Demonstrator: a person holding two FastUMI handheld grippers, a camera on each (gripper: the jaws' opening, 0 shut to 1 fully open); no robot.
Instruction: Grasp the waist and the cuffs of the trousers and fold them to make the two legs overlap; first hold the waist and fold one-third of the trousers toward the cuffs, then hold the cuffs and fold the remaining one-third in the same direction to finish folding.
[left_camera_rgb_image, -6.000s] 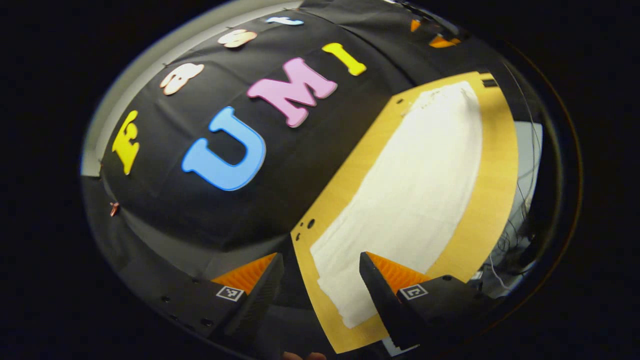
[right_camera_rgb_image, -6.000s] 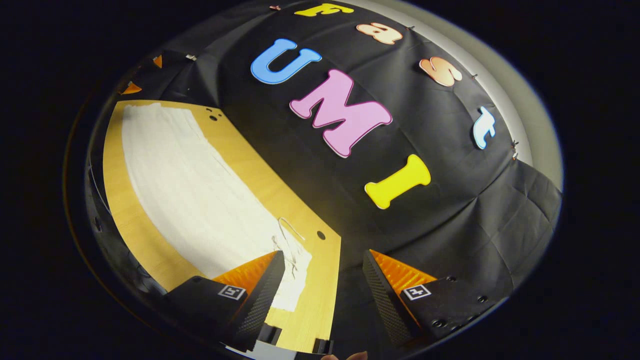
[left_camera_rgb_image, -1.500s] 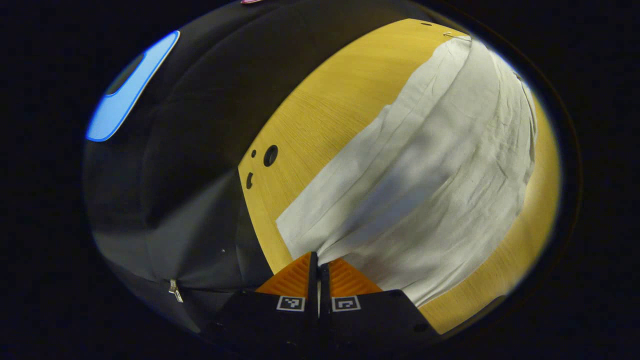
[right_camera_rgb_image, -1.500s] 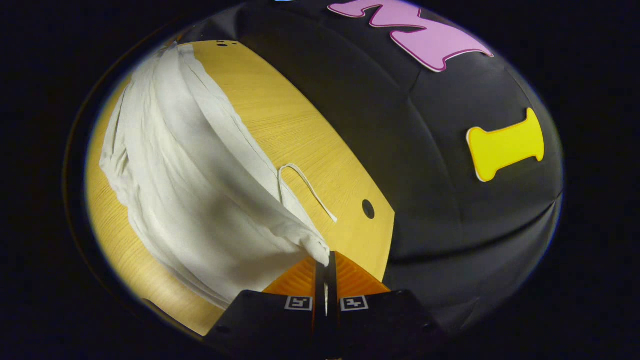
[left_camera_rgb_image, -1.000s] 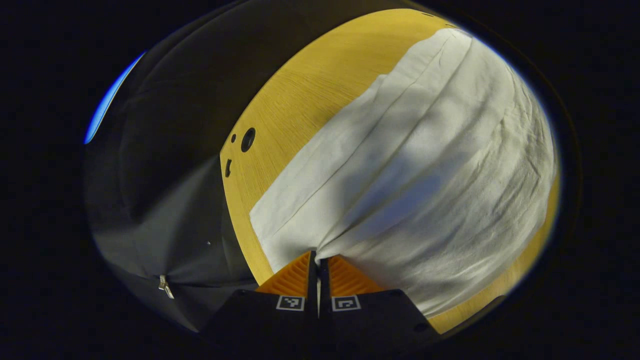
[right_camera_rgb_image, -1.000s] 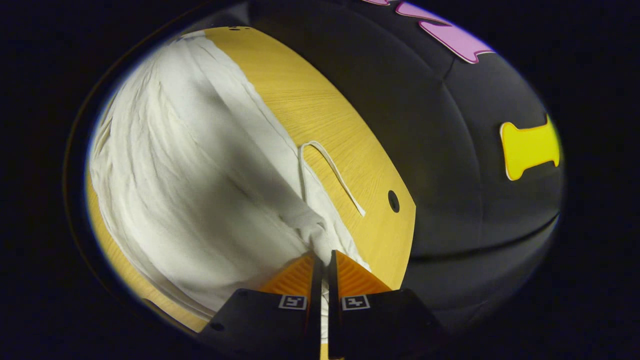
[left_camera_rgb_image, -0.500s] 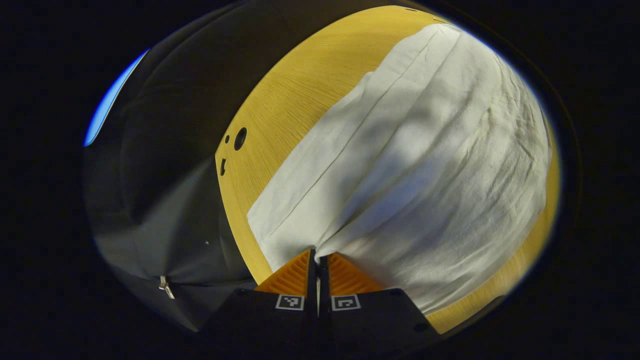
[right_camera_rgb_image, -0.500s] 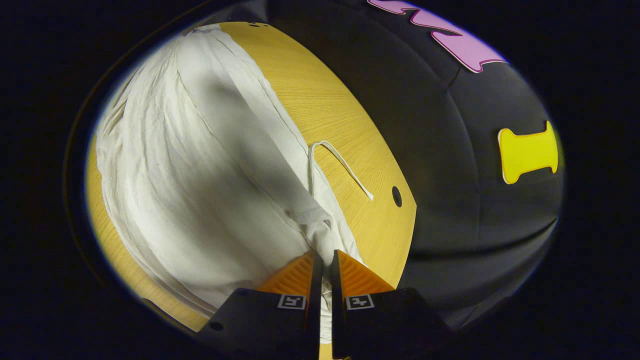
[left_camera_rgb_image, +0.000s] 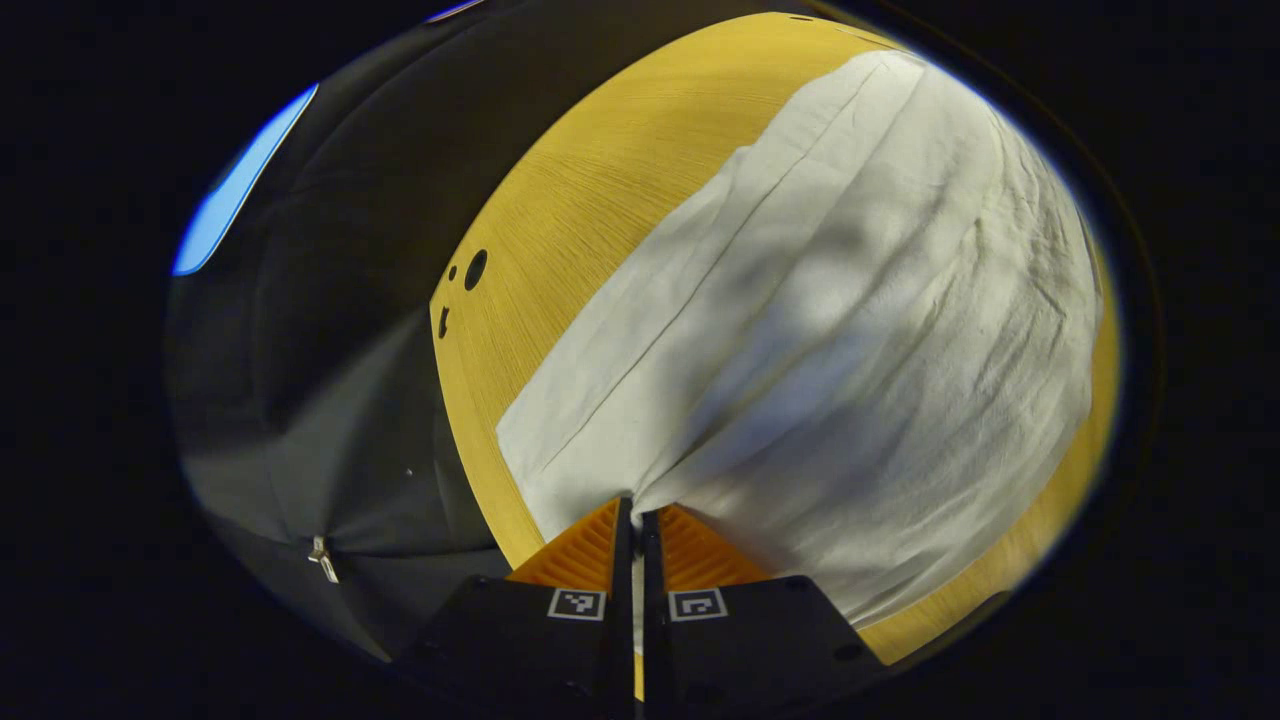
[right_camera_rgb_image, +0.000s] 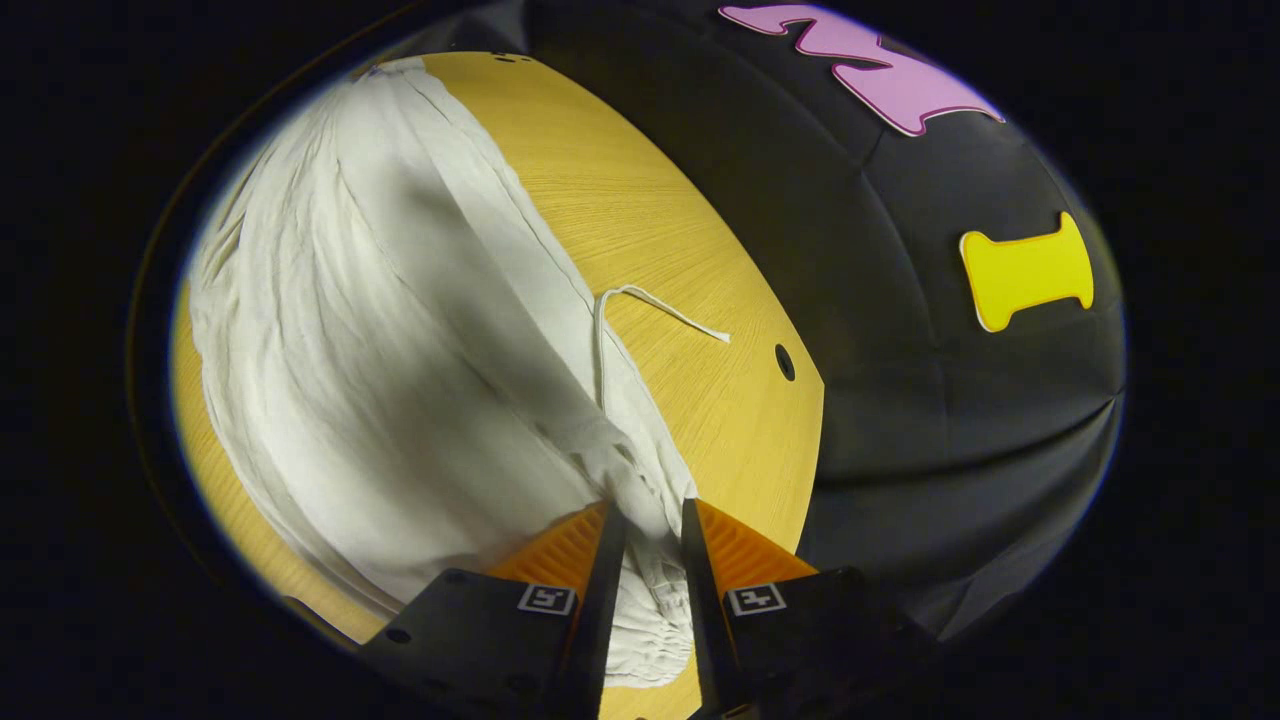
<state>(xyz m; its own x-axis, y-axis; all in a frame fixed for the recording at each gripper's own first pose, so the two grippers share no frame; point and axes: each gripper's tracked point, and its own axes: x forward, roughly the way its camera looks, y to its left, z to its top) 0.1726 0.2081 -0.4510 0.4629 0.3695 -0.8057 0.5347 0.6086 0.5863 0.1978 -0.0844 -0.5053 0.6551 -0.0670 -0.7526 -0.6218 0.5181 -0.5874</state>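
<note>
White trousers (left_camera_rgb_image: 830, 330) lie lengthwise on the yellow wooden table (left_camera_rgb_image: 590, 190), their upper layer rumpled over the lower one. In the left gripper view my left gripper (left_camera_rgb_image: 628, 505) is shut on the cuff end, and the cloth fans out from its fingertips. In the right gripper view the trousers (right_camera_rgb_image: 380, 330) run away to the upper left. My right gripper (right_camera_rgb_image: 655, 510) has its fingers parted, and the gathered waistband sits loosely in the gap. A white drawstring (right_camera_rgb_image: 650, 305) trails from the waist onto the bare table (right_camera_rgb_image: 640, 200).
The black booth wall rises just behind the table's far edge in both views. Small round holes (left_camera_rgb_image: 475, 268) mark the table corner near the cuffs, and another hole (right_camera_rgb_image: 785, 362) sits near the waist. A strip of bare wood runs along the far side of the trousers.
The right gripper's fingers have spread apart around the waistband, and the drawstring's free end has shifted. The left gripper stays shut on the cuff and has barely moved.
</note>
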